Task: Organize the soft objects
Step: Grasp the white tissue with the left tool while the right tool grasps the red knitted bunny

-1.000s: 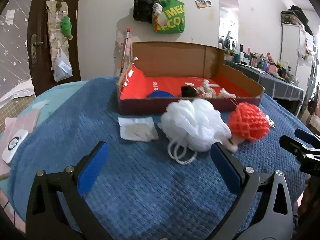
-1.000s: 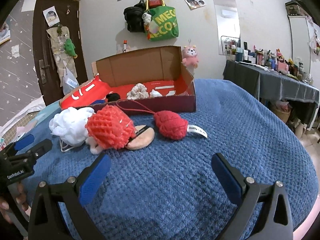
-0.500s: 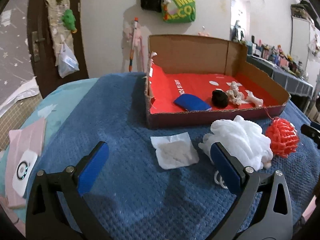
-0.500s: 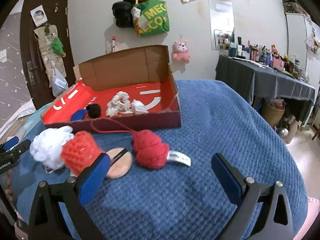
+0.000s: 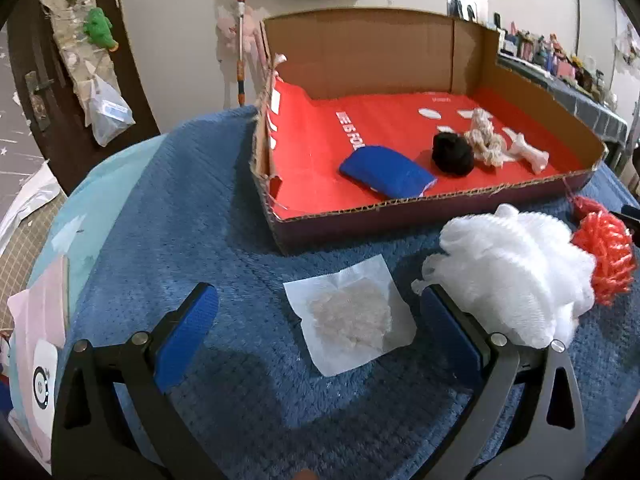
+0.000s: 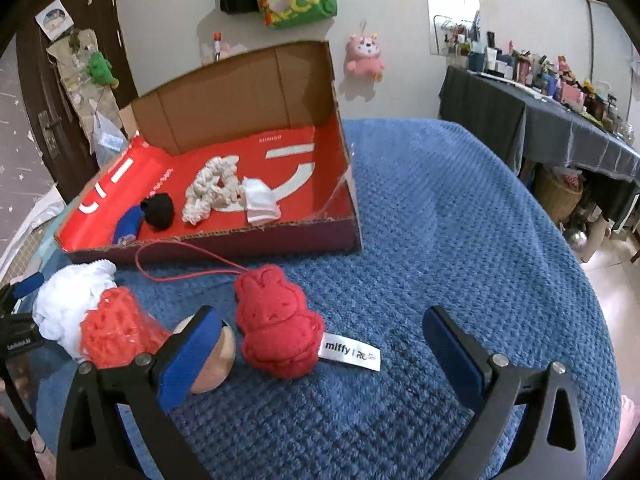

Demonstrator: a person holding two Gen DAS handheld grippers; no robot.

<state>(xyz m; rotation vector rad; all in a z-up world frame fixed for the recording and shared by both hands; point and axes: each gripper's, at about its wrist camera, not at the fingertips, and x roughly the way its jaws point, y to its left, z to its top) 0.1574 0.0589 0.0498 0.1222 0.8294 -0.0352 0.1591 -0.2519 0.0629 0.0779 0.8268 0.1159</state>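
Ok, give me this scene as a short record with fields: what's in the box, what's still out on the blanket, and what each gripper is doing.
container: cardboard box with red lining, on the blue blanket
in box: blue pouch, black ball, cream rope piece, white folded cloth
on blanket: white sachet, white mesh pouf, red mesh pouf, red bunny plush, beige puff
left gripper: jaws open, sachet between them
right gripper: jaws open, around the bunny plush

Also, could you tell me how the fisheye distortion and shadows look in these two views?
Left wrist view: box edges bow, dark vignette corners, gripper shadow on the blanket. Right wrist view: side table leans, soft shadow beside the red plush.
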